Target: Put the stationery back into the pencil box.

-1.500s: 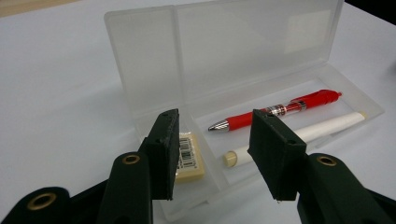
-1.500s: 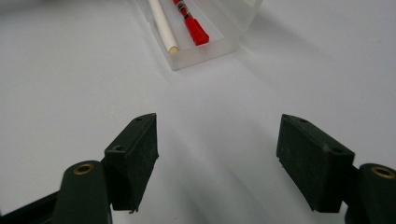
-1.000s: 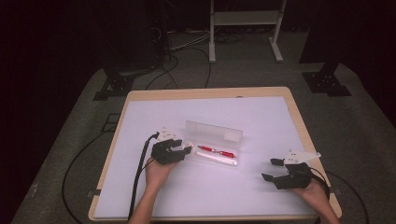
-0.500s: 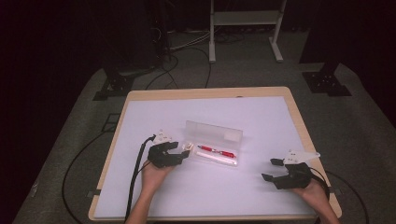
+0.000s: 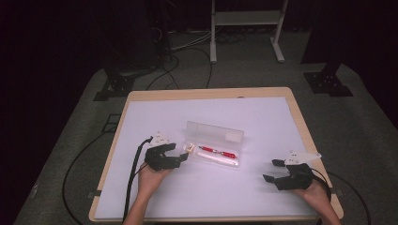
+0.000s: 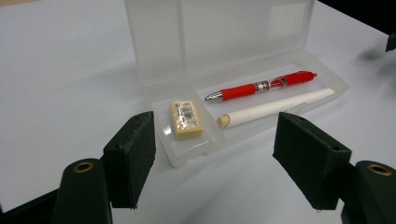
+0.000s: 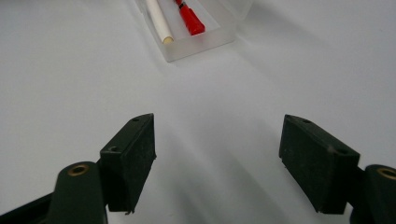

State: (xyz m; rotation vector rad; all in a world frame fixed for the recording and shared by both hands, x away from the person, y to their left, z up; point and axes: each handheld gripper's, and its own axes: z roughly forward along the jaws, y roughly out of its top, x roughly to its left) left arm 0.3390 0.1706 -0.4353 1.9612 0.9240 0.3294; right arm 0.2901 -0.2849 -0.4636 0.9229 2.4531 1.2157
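A clear plastic pencil case lies open mid-table, its lid standing up behind the tray. Inside are a red pen, a white stick and a small cream eraser. The left gripper view looks into the case from its near end: eraser, red pen, white stick. My left gripper is open just short of the eraser end, holding nothing. My right gripper is open and empty over bare table right of the case.
The white tabletop has a wooden rim. A black cable trails from the left gripper off the front edge. Dark floor, cables and a metal stand lie beyond the table.
My left gripper has drawn back slightly toward the near left, away from the case. The right gripper has hardly moved. Case contents are unchanged.
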